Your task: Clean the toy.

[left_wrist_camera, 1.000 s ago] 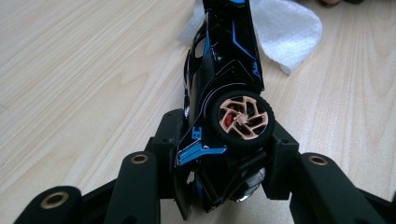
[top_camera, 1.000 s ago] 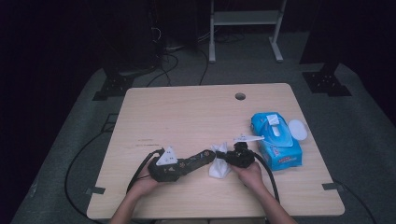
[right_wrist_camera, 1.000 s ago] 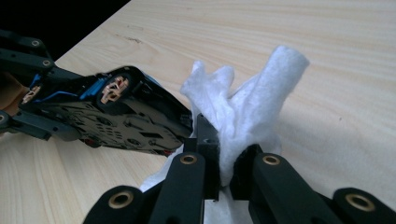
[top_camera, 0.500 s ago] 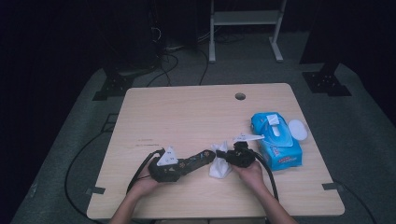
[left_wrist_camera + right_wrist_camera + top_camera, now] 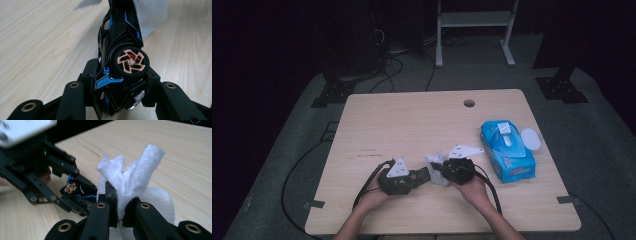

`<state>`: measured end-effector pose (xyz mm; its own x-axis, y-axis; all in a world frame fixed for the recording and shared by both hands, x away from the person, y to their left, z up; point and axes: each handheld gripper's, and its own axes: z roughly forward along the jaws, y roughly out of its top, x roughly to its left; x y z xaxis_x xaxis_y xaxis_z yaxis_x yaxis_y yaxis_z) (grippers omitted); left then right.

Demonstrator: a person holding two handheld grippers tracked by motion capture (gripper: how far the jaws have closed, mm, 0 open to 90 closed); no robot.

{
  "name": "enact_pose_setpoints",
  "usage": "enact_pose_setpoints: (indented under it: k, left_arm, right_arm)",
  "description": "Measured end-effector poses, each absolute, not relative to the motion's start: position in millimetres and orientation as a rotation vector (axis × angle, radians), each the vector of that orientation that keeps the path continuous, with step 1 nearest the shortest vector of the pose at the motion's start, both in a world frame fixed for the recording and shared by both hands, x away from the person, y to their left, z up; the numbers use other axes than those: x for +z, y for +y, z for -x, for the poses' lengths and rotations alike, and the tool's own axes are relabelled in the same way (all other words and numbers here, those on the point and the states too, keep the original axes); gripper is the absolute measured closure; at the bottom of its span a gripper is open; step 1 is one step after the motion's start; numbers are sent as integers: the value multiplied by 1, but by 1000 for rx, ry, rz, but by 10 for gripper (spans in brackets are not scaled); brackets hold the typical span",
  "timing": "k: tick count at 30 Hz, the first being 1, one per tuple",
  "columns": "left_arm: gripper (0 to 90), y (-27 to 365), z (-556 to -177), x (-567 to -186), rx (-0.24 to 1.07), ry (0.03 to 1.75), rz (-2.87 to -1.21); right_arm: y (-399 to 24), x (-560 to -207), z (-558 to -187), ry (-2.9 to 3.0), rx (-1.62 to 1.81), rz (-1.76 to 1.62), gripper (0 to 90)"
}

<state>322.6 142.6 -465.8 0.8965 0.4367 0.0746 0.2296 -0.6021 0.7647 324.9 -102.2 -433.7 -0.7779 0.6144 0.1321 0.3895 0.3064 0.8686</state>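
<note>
A black toy car (image 5: 120, 37) with blue trim and a copper-spoked wheel is clamped on its side between the jaws of my left gripper (image 5: 121, 76), nose pointing away. In the high view the left gripper (image 5: 424, 175) is near the table's front edge and points right. My right gripper (image 5: 439, 167) faces it from the right, shut on a crumpled white wipe (image 5: 135, 175). The wipe (image 5: 434, 162) sits against the car's far end. In the right gripper view the car (image 5: 75, 191) shows just left of the wipe, and the right gripper (image 5: 120, 206) pinches the wipe's lower part.
A blue packet of wipes (image 5: 507, 150) lies at the right of the wooden table (image 5: 422, 120), its white lid (image 5: 530, 138) flipped open. A cable hole (image 5: 469, 103) is near the far edge. Cables trail off the table's front left.
</note>
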Motion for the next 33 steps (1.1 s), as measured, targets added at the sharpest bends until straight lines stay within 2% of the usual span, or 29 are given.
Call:
enact_pose_setpoints:
  k: [8, 13, 14, 17, 24, 33]
  left_arm:
    - [428, 138, -327, -477, 313, 513, -2276]
    - [396, 134, -328, -478, 319, 534, -2263]
    - [415, 134, -328, -479, 311, 527, -2257]
    - [555, 132, -326, -479, 311, 512, -2242]
    - [583, 131, -324, -477, 339, 522, -2194]
    - [582, 135, -315, -456, 392, 513, -2044]
  right_arm:
    - [-107, -440, -327, 2332, 1459, -941, 853]
    - [-107, -440, -327, 2328, 1457, -941, 852]
    - [-107, -440, -327, 2328, 1460, -942, 852]
    - [-107, -440, -326, 2326, 1459, -944, 852]
    - [-109, -439, -327, 2319, 1451, -950, 852]
    - [-119, -433, -329, 2286, 1494, -982, 853]
